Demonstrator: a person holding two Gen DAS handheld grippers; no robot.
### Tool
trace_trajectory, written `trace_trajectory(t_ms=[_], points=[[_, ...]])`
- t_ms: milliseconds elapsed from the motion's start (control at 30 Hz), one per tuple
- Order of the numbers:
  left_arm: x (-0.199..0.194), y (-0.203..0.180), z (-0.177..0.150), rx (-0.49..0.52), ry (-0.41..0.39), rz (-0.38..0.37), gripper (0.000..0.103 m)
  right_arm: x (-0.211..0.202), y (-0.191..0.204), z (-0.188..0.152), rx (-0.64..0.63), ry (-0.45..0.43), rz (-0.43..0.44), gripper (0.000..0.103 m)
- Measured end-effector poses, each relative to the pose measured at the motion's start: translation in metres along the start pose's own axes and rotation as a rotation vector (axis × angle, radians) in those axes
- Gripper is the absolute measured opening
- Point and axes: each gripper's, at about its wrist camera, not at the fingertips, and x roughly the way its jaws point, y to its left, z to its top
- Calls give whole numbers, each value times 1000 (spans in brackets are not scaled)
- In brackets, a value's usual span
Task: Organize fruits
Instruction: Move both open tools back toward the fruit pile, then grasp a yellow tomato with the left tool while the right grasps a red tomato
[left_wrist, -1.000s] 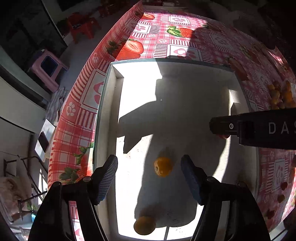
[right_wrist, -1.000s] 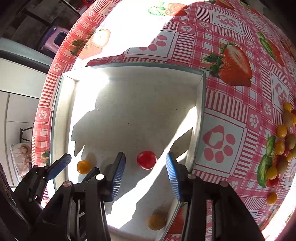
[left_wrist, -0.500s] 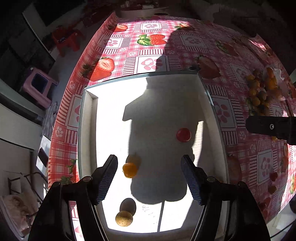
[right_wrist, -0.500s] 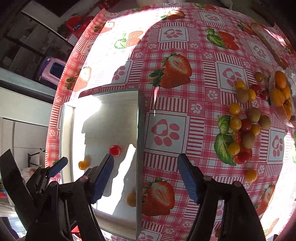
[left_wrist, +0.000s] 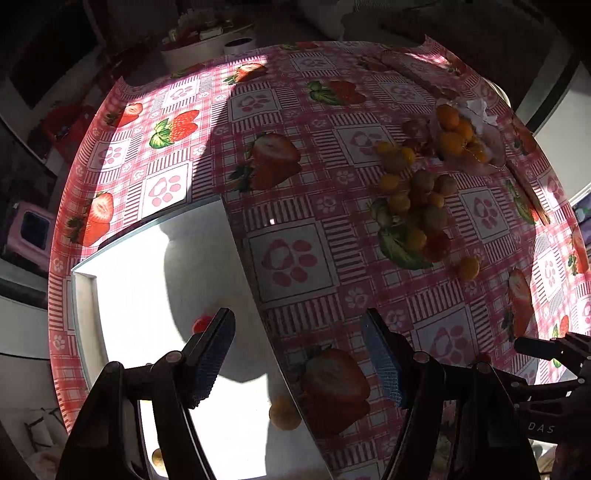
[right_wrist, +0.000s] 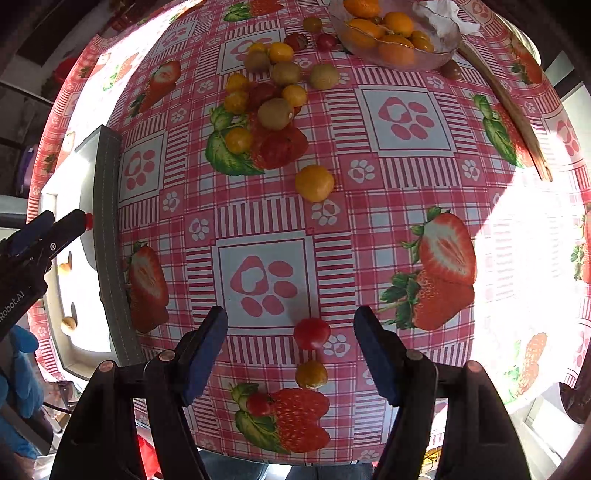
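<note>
The left black two-finger gripper with blue ribbed pads (left_wrist: 298, 360) is held low, its jaws spread wide with nothing between them. The right black gripper with the same blue pads (right_wrist: 290, 350) hangs alongside, jaws just as wide and empty. In the right wrist view the left gripper's dark fingertips (right_wrist: 55, 229) poke in from the left edge, and a blue-gloved hand (right_wrist: 20, 373) shows below them.
</note>
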Motion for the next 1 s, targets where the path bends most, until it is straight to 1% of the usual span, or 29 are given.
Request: trace_trajectory(t_ms=[67,200,367,500,700,800,900,933,1000], points=[[10,-15,4,24,32,-27,72,2,-10,-8,17,2,-10,75],[30,-43,9,68,62,-24,72,4,-22,-20,29,11,-16,75],[49,-60,21,54,72,-39,72,7,-28,-33,4,11,-16,75],[59,-69,33,37,67,-50,72,11,-23,-40,-26,6,-14,75],[74,-79,44,40,81,-37,72,19,-6,-37,-57,-8,-11,74],[77,-82,48,35,86,-33,71,21,0,-34,-66,-12,-13,68],[80,-85,52,34,86,-24,66,25,9,-28,-70,-14,-23,63],[80,-86,53,32,84,-25,64,25,17,-20,-78,-16,-30,60],[78,-89,56,29,78,-26,54,28,23,-16,-109,-20,-51,46]])
